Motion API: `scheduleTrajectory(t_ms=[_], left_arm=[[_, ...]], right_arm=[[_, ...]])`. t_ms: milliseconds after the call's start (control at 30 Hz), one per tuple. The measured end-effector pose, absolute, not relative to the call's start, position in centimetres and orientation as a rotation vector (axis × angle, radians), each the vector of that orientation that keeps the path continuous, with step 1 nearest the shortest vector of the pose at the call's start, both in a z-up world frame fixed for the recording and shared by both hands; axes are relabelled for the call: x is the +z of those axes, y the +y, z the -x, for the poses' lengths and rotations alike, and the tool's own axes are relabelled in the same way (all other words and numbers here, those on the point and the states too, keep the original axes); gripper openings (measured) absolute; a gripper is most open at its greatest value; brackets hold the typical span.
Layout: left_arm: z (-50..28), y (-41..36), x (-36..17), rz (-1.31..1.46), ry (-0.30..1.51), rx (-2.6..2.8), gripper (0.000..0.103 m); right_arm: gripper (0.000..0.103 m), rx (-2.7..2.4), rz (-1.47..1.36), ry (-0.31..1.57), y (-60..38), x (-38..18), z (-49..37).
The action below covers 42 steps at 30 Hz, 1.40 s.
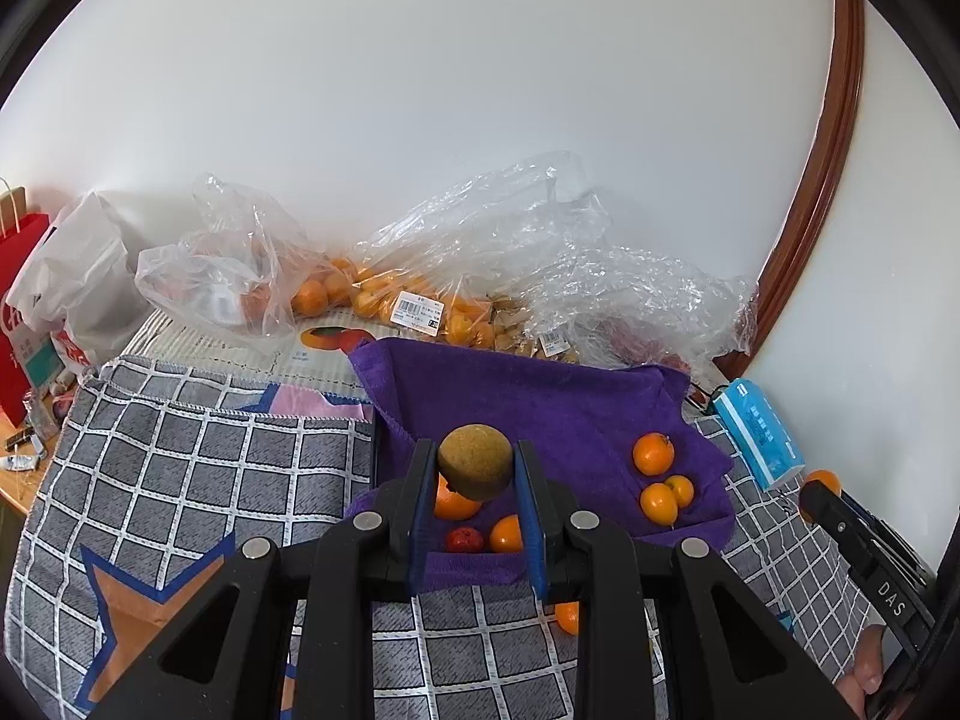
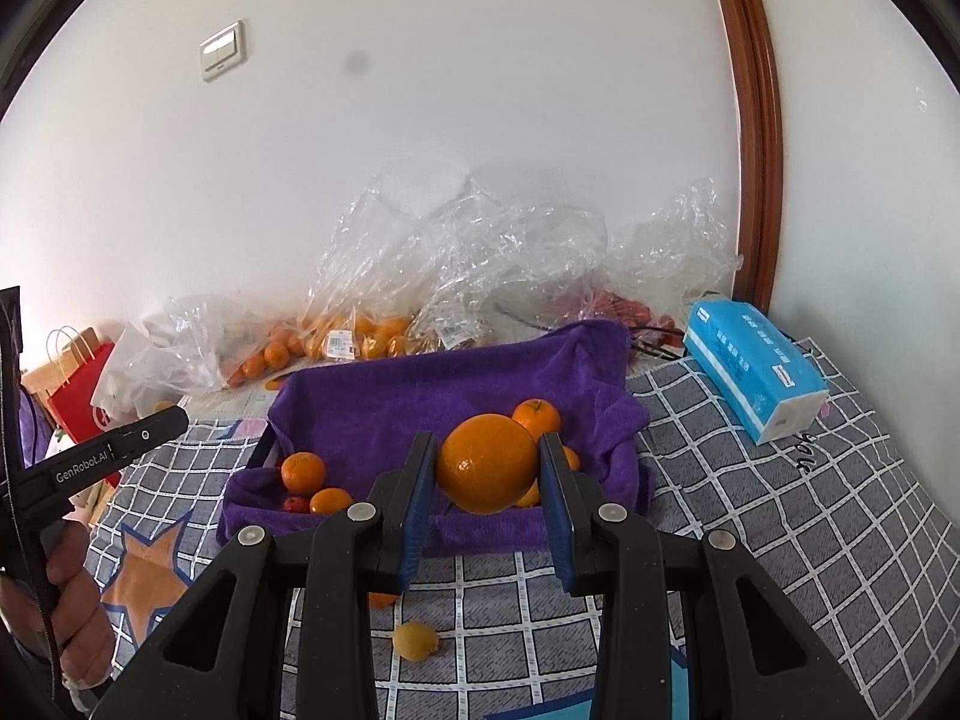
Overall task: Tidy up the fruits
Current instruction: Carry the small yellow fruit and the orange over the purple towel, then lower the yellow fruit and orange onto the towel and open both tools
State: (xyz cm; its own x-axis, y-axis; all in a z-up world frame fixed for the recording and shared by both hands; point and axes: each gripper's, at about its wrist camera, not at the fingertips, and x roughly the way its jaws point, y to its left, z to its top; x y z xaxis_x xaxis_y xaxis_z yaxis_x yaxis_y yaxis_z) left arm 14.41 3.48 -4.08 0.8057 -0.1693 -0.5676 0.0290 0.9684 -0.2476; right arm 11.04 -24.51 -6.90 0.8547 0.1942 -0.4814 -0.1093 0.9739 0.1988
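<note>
My left gripper (image 1: pixel 475 468) is shut on a round brown-green fruit (image 1: pixel 475 461) and holds it above the near edge of a tray lined with a purple towel (image 1: pixel 540 402). My right gripper (image 2: pixel 487 468) is shut on a large orange (image 2: pixel 486 462) above the same towel-lined tray (image 2: pixel 420 396). Several small oranges (image 1: pixel 653 453) and a small red fruit (image 1: pixel 463 539) lie on the towel. On the checked cloth in front of the tray lie a yellow fruit (image 2: pixel 415 639) and a small orange (image 1: pixel 567 617).
Clear plastic bags (image 1: pixel 420 276) with more oranges lie along the wall behind the tray. A blue tissue pack (image 2: pixel 750 372) lies at the right. A red paper bag (image 1: pixel 18 300) and a white bag stand at the far left. The checked cloth (image 1: pixel 210 480) covers the table.
</note>
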Motion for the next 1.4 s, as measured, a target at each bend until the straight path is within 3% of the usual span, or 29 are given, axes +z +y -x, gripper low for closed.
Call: scheduleTrajectory(t_ms=[1400], left_arm=[[-19.7,5.3,-3.8,0.206,0.66,-0.106,0.024]], right_arm=[[0.034,0.177,-0.163,0.568,-21.2,-7.1,-16.3]])
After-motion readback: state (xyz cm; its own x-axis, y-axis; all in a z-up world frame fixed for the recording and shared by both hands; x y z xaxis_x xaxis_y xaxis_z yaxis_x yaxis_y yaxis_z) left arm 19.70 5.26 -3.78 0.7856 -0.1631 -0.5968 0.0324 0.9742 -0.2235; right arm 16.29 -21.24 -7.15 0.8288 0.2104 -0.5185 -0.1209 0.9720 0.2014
